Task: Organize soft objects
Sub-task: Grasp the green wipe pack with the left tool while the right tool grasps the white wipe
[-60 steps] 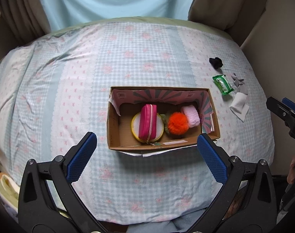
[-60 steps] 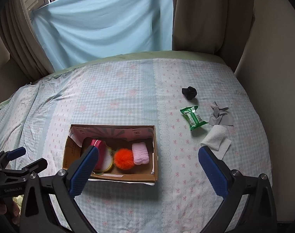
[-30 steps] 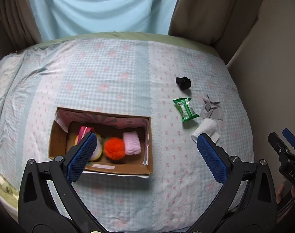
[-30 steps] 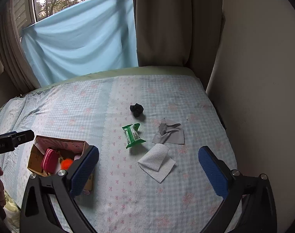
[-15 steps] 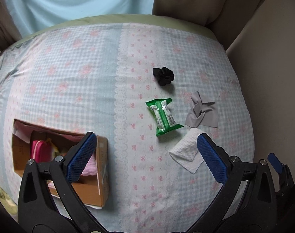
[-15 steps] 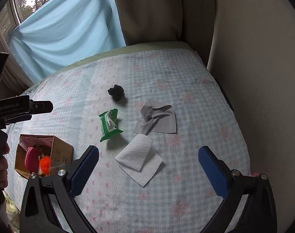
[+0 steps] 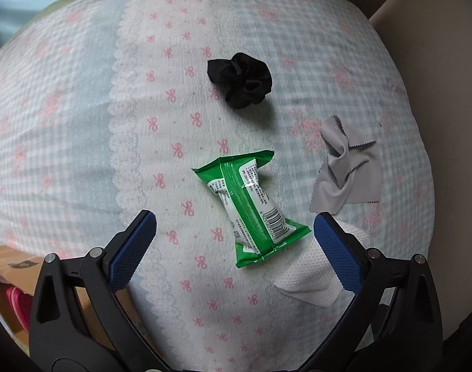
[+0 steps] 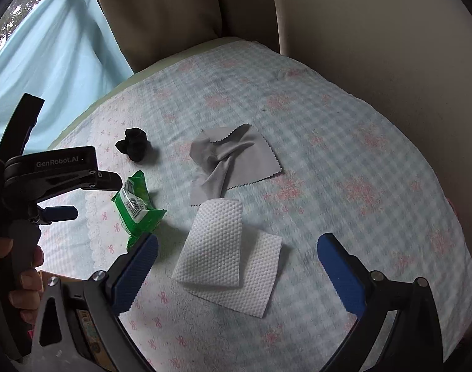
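Cardboard box (image 7: 6, 266) cropped, white cloth (image 7: 310, 279) half-hidden

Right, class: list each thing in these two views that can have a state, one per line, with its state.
green wipes pack: sealed, lying flat on the bed, ungripped
black scrunchie: bunched up, loose
grey cloth: crumpled, partly spread
white paper towel: folded over, lying flat
cardboard box: open, only a corner shows
left gripper: jaws open, empty
right gripper: jaws open, empty
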Action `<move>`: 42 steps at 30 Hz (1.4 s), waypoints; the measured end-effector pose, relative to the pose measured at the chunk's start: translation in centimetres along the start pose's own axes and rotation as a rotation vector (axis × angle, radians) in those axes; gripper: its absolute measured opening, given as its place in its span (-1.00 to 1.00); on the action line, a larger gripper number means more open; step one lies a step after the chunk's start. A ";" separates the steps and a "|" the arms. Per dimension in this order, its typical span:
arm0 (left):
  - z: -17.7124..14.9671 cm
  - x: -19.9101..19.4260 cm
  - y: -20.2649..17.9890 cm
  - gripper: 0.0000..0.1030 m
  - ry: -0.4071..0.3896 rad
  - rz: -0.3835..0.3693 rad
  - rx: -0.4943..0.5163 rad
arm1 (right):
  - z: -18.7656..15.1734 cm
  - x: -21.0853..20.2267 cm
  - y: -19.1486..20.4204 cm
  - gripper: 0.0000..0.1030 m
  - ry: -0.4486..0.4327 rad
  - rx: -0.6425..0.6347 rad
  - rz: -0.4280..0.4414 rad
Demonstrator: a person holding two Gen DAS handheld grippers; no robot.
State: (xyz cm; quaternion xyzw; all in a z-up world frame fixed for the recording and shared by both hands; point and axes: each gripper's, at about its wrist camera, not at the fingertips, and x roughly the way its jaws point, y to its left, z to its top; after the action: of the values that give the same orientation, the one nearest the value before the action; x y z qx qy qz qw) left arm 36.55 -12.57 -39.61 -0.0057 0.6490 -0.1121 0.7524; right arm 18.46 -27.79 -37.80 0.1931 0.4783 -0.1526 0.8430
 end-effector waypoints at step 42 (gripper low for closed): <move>-1.0 5.2 -1.8 -0.30 0.013 0.017 0.057 | -2.3 5.9 2.0 -0.79 0.055 -0.103 -0.040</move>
State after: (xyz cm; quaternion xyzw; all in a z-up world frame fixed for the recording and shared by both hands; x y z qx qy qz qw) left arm 35.99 -15.08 -44.57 0.0219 0.6506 -0.1242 0.7489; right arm 20.50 -25.39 -43.64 0.1441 0.5121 -0.1394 0.8352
